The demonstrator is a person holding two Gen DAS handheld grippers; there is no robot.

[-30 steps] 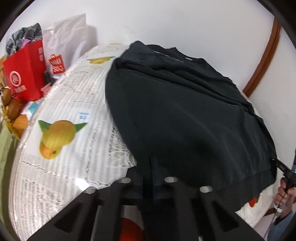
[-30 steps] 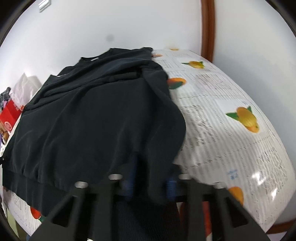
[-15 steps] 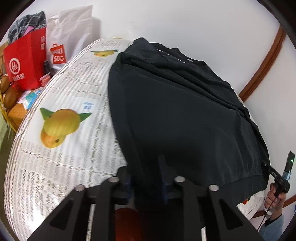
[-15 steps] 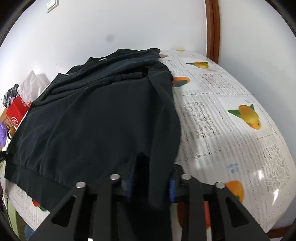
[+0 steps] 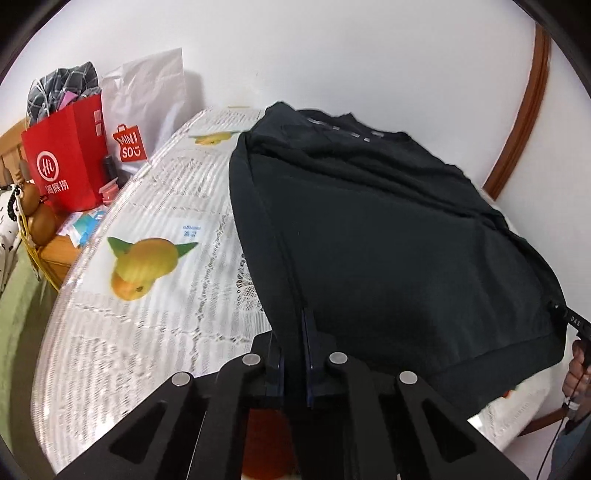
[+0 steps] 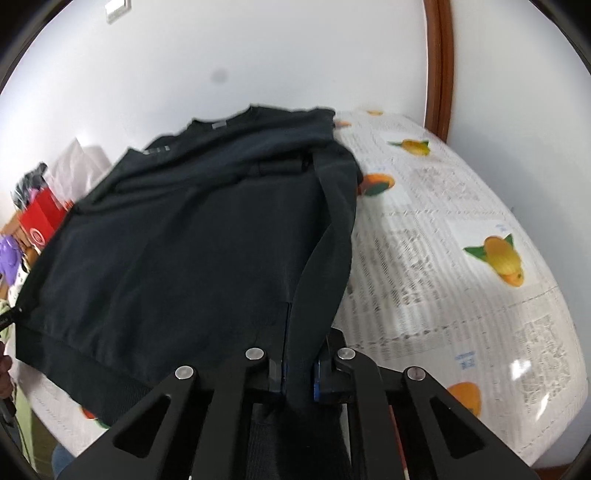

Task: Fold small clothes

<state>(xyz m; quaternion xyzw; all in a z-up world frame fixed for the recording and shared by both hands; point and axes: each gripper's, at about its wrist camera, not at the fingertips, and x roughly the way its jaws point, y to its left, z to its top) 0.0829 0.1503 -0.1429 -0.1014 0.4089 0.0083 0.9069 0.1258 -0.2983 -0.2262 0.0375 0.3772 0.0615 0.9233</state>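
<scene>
White walls (image 5: 351, 48), brown wooden trim (image 6: 437, 62) in the corner, fruit-print lace tablecloth (image 5: 155, 295), wall switch (image 6: 117, 6), green floor (image 5: 18, 295) at the table's left edge

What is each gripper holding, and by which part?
Both hold the black sweatshirt near its bottom hem: the left gripper pinches one side edge, the right gripper the opposite side edge.

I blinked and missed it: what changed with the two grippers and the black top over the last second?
Both grippers let go briefly, then closed again: left gripper and right gripper are shut on the black top's hem corners. The hem looks lifted slightly. The top lies spread on the table as before; the red bag is unmoved.
</scene>
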